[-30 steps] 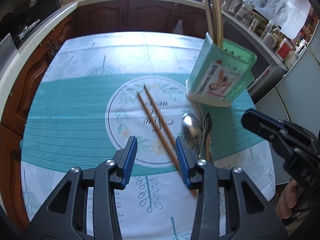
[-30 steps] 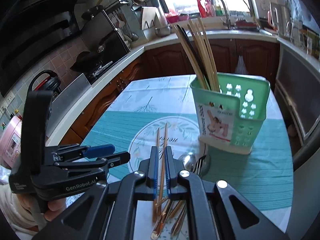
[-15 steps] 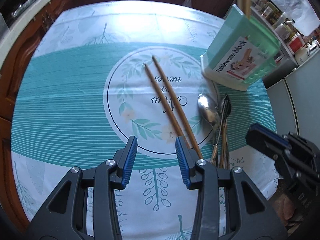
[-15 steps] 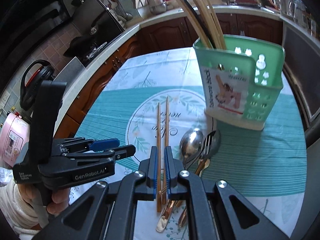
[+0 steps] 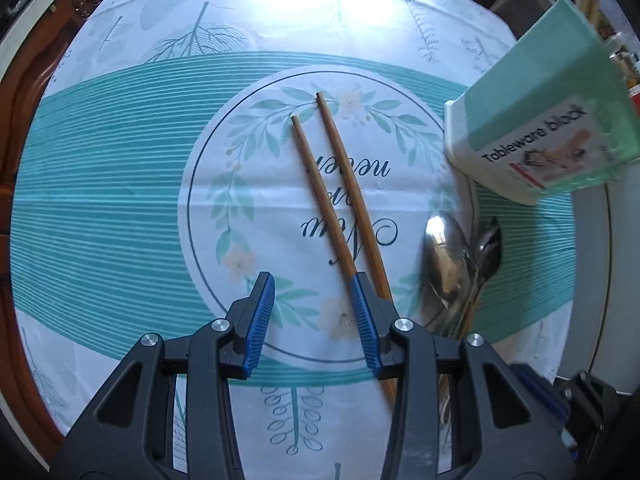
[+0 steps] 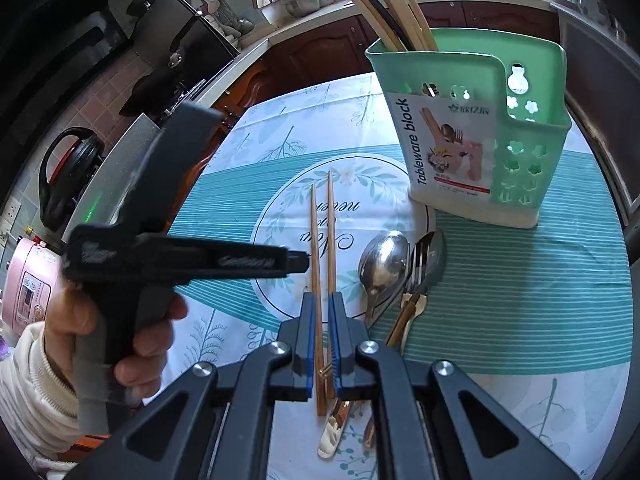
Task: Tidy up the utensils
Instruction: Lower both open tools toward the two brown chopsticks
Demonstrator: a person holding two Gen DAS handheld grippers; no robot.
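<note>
The left gripper (image 5: 312, 312) hangs above the middle of the table (image 5: 100, 208) with its blue-padded jaws wide apart and nothing between them, the right pad just over the near ends of the 2 wooden chopsticks (image 5: 336, 196) lying side by side on the cloth's round print. The right gripper (image 6: 321, 344) has its jaws drawn in to a narrow gap around those chopsticks (image 6: 322, 240); whether the pads actually press them I cannot tell. The spoons and fork (image 6: 400, 272) lie just right of the chopsticks, and the green utensil holder (image 6: 480, 132) stands upright toward the table's far right edge with long chopsticks in it.
</note>
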